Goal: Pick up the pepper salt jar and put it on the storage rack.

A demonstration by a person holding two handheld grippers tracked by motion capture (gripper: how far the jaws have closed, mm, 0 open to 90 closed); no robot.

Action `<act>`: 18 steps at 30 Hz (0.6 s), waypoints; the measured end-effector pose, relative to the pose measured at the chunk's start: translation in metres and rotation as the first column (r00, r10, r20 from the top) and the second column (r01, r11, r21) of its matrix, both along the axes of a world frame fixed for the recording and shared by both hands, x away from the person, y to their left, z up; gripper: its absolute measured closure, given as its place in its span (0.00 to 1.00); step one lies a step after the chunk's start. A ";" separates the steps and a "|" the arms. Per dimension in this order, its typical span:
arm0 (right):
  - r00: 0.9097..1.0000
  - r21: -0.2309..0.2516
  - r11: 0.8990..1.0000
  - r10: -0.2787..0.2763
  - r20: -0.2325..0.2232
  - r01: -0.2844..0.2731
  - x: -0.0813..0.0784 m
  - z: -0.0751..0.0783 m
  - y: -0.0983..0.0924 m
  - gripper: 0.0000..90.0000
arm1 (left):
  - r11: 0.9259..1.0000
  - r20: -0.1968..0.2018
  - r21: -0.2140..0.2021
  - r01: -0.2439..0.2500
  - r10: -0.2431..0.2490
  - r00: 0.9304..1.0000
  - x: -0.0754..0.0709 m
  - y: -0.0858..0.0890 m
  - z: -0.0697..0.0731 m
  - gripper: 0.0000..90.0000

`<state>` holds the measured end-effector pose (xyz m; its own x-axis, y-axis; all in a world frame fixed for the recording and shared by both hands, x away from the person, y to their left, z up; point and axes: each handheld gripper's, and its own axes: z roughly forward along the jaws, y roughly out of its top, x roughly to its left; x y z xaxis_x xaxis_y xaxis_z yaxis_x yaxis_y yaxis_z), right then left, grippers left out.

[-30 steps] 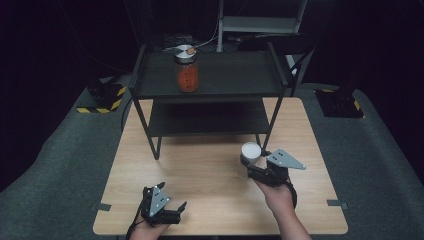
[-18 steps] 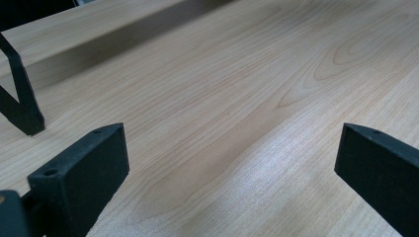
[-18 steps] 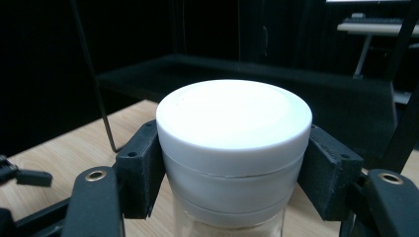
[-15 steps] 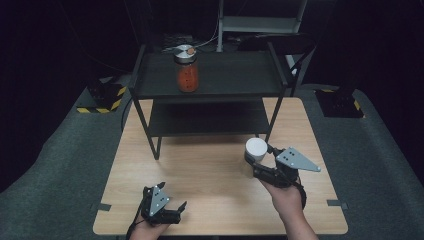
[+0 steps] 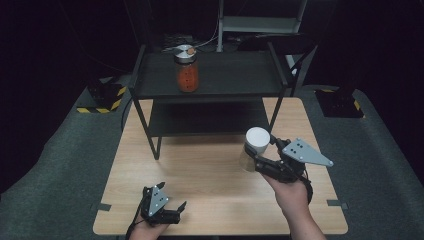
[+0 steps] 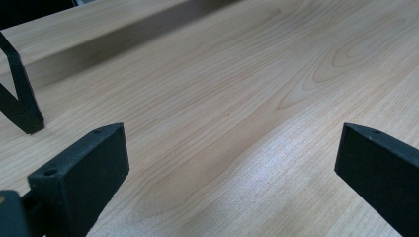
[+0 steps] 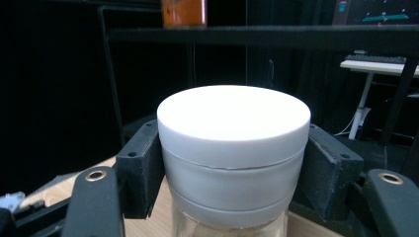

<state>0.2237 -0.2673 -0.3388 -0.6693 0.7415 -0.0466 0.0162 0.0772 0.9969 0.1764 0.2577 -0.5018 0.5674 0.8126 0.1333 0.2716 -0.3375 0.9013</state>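
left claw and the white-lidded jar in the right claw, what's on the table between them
Nothing: in the high view only bare wooden tabletop lies between the left claw and the white-lidded jar held by the right claw.

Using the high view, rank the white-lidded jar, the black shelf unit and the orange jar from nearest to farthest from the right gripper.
1. white-lidded jar, clamped in the right gripper.
2. black shelf unit, standing behind it on the table.
3. orange jar, on the top shelf, far left.

Bright table in a dark room

Light from overhead brightens the wooden table (image 5: pixel 200 170) and leaves the surroundings black; the white lid (image 7: pixel 233 118) between the right gripper's (image 7: pixel 232 173) jaws glares, its detail washed out. The near jaws look soft, and the shelf (image 5: pixel 210 75) shades the tabletop beneath.
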 end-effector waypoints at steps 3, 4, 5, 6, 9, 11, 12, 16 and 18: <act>1.000 0.005 1.000 0.000 0.014 0.000 0.001 0.008 0.001 0.37 | 1.000 0.002 0.001 0.000 0.000 1.000 0.000 0.000 0.000 0.00; 1.000 0.016 1.000 0.005 0.015 -0.005 0.002 0.014 0.001 0.37 | 1.000 0.002 0.000 0.000 0.000 1.000 0.000 0.000 0.000 0.00; 1.000 0.016 1.000 0.007 0.016 -0.007 0.002 0.016 0.001 0.37 | 1.000 0.003 0.001 0.000 0.000 1.000 0.000 0.000 0.000 0.00; 1.000 0.015 1.000 0.009 0.020 -0.009 0.002 0.019 0.002 0.37 | 1.000 0.002 -0.002 0.000 0.000 1.000 0.000 0.001 0.000 0.00; 0.999 0.006 1.000 0.008 0.033 -0.008 0.003 0.027 0.004 0.37 | 1.000 0.003 -0.005 0.002 -0.002 1.000 0.000 0.001 -0.001 0.00; 0.999 0.007 1.000 0.007 0.034 -0.007 0.003 0.029 0.005 0.37 | 1.000 0.004 -0.007 0.002 -0.002 1.000 0.000 0.001 -0.001 0.00; 0.999 0.013 1.000 0.007 0.032 -0.007 0.004 0.031 0.005 0.37 | 1.000 0.004 -0.007 0.001 -0.001 1.000 0.000 0.001 -0.001 0.00; 0.999 0.021 1.000 0.009 0.035 -0.010 0.005 0.040 0.007 0.37 | 1.000 0.004 -0.010 0.002 -0.002 1.000 0.000 0.002 -0.001 0.00; 0.999 0.018 1.000 0.010 0.042 -0.011 0.005 0.044 0.008 0.37 | 1.000 0.003 -0.013 0.000 0.000 1.000 0.000 0.002 -0.001 0.00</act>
